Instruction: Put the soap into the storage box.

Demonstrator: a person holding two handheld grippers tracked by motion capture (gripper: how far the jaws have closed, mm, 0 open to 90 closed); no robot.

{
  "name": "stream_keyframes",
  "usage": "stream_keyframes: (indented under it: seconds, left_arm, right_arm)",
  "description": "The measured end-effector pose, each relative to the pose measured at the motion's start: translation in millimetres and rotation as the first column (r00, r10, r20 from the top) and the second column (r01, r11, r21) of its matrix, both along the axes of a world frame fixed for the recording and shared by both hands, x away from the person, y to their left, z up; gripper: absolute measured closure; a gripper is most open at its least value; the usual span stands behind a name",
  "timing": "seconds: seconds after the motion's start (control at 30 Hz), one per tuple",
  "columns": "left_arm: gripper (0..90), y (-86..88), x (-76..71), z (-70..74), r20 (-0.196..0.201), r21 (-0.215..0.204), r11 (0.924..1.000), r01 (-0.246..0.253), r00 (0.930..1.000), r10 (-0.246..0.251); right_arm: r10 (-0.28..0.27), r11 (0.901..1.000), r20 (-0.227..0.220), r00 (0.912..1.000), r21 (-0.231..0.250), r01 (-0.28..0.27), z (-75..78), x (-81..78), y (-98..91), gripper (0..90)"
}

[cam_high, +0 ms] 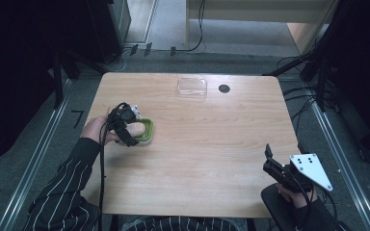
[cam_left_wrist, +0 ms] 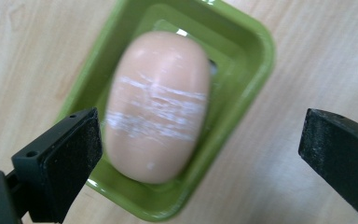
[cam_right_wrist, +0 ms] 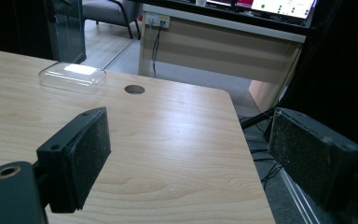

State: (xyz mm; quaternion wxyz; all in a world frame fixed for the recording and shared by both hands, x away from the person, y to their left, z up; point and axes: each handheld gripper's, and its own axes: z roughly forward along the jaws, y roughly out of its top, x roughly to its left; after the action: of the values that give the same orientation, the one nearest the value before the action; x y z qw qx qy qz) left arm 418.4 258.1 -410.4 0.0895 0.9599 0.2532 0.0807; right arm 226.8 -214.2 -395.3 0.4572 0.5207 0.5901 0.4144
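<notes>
A pale pink oval bar of soap (cam_left_wrist: pixel 158 107) with white scuff marks lies in a green rectangular dish (cam_left_wrist: pixel 256 60) on the wooden table. My left gripper (cam_left_wrist: pixel 200 126) hovers just above it, jaws wide open on either side, and neither pad touches the soap. In the high view the dish (cam_high: pixel 149 131) sits at the table's left middle, partly under the left gripper (cam_high: pixel 130 130) and hand. My right gripper (cam_high: pixel 269 161) stands open near the front right corner, with nothing between its fingers (cam_right_wrist: pixel 84 154).
A clear plastic lid (cam_high: pixel 191 87) lies at the far edge of the table, beside a round cable hole (cam_high: pixel 224 88). The right gripper view shows that lid (cam_right_wrist: pixel 72 75) and the hole (cam_right_wrist: pixel 134 89). Cables and dark stands flank the table.
</notes>
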Motion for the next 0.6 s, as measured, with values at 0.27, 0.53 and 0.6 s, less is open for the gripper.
stream_keyframes:
  seconds: [0.27, 0.53, 0.6]
  left_arm:
    - [0.0, -6.3, -22.1, 2.2, 0.007, 0.003, 1.0, -0.008, 0.9999, 0.008]
    - [0.0, -10.6, -41.5, 0.7, -0.003, 0.008, 0.9999, -0.013, 0.9999, 0.013]
    - [0.0, -11.5, -46.1, 0.9, -0.001, 0.005, 0.9999, -0.014, 0.9999, 0.014]
  right_arm:
    - [0.001, 1.0, 0.001, 1.0, -0.004, -0.001, 0.0, -0.1, 0.5, 13.5]
    - [0.002, 1.0, -0.001, 1.0, -0.004, -0.002, -0.1, 0.0, 0.6, 13.5]
    - [0.003, 1.0, -0.001, 1.0, -0.003, -0.003, 0.0, -0.1, 0.6, 13.6]
